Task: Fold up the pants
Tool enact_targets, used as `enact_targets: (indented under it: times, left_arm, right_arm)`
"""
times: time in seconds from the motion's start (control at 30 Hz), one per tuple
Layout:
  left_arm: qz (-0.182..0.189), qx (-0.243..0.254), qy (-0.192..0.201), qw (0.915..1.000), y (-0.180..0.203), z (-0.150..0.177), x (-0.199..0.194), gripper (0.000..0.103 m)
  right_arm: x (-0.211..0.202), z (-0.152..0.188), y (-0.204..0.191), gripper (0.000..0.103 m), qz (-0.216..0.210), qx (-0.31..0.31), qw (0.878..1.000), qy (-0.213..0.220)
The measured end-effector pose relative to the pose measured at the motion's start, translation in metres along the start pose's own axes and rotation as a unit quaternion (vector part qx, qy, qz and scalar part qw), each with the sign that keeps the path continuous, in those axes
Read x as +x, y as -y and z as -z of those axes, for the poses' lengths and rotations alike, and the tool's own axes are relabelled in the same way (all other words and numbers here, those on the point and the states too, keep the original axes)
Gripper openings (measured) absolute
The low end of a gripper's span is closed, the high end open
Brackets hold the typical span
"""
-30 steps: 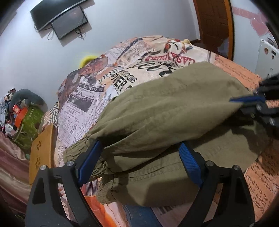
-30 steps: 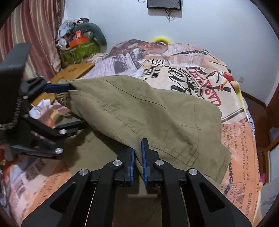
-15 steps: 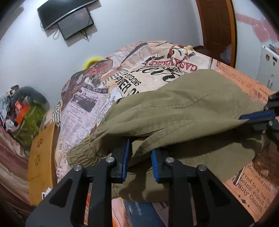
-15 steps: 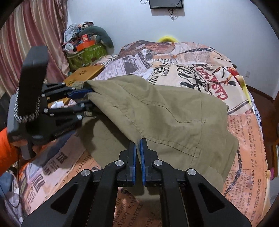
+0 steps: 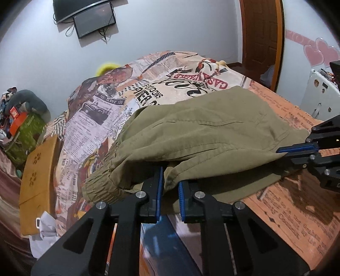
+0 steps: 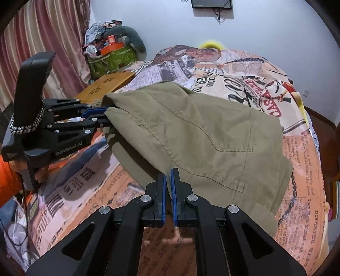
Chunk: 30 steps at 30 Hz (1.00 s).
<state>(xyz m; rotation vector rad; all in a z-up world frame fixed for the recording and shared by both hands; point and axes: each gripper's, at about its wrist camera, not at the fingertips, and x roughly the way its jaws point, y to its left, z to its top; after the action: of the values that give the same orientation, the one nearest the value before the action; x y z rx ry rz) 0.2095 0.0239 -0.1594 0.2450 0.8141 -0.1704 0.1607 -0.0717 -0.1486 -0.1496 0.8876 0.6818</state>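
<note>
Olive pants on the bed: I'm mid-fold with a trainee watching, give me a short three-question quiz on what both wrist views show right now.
1. True or false: the right gripper is clamped on an edge of the olive pants.
2. Multiple choice: the elastic cuff of the pants lies where in the left wrist view? A) left of the left gripper B) by the wooden door C) under the wall TV
3. Fill in: the pants rest on a bedsheet with a ____ print.

Key: 1 true; 2 A; 3 newspaper.
</note>
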Motion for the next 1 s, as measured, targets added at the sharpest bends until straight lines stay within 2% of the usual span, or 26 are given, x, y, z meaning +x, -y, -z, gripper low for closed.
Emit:
enact_targets:
  times: [0.23, 0.37, 0.43, 0.47, 0.53, 0.57, 0.6, 0.7, 0.87, 0.9, 1.0]
  left_arm:
    - [0.014, -0.004, 0.006, 0.9999, 0.002, 0.006, -0.014, 0.013]
    - [0.024, -0.006, -0.018, 0.9995, 0.003, 0.010, -0.007, 0.013]
    - [0.037, -0.012, -0.031, 0.9988, 0.001, 0.013, -0.005, 0.018]
    - [0.047, -0.018, -0.036, 0.9981, -0.001, 0.015, -0.005, 0.024]
    - [0.069, -0.040, -0.043, 0.9959, -0.010, 0.018, -0.007, 0.040]
    - [0.079, -0.053, -0.043, 0.9945, -0.015, 0.019, -0.010, 0.049]
    - [0.087, -0.067, -0.039, 0.9931, -0.021, 0.020, -0.014, 0.052]
    - [0.099, -0.105, -0.026, 0.9892, -0.039, 0.023, -0.027, 0.056]
    - [0.075, -0.158, -0.011, 0.9846, -0.074, 0.024, -0.038, 0.062]
    - [0.062, -0.166, -0.012, 0.9842, -0.081, 0.024, -0.037, 0.064]
    - [0.046, -0.191, -0.022, 0.9804, -0.100, 0.027, -0.028, 0.064]
  right_arm:
    - [-0.007, 0.009, -0.001, 0.004, -0.021, 0.020, 1.000, -0.008]
    - [0.002, 0.013, -0.001, 0.007, -0.023, 0.032, 0.999, -0.033]
    - [0.003, 0.015, 0.001, 0.009, -0.025, 0.042, 0.998, -0.041]
    - [0.003, 0.015, 0.002, 0.009, -0.025, 0.046, 0.998, -0.041]
    - [-0.002, 0.017, 0.004, 0.015, -0.023, 0.050, 0.998, -0.041]
    - [-0.005, 0.018, 0.004, 0.022, -0.020, 0.050, 0.998, -0.041]
    - [-0.008, 0.020, 0.004, 0.031, -0.017, 0.050, 0.998, -0.039]
    - [-0.021, 0.024, 0.008, 0.045, -0.003, 0.054, 0.998, -0.025]
    - [-0.038, 0.029, 0.030, 0.045, 0.022, 0.092, 0.995, -0.014]
    - [-0.042, 0.030, 0.036, 0.045, 0.028, 0.103, 0.994, -0.010]
    - [-0.052, 0.034, 0.053, 0.045, 0.043, 0.136, 0.990, 0.000]
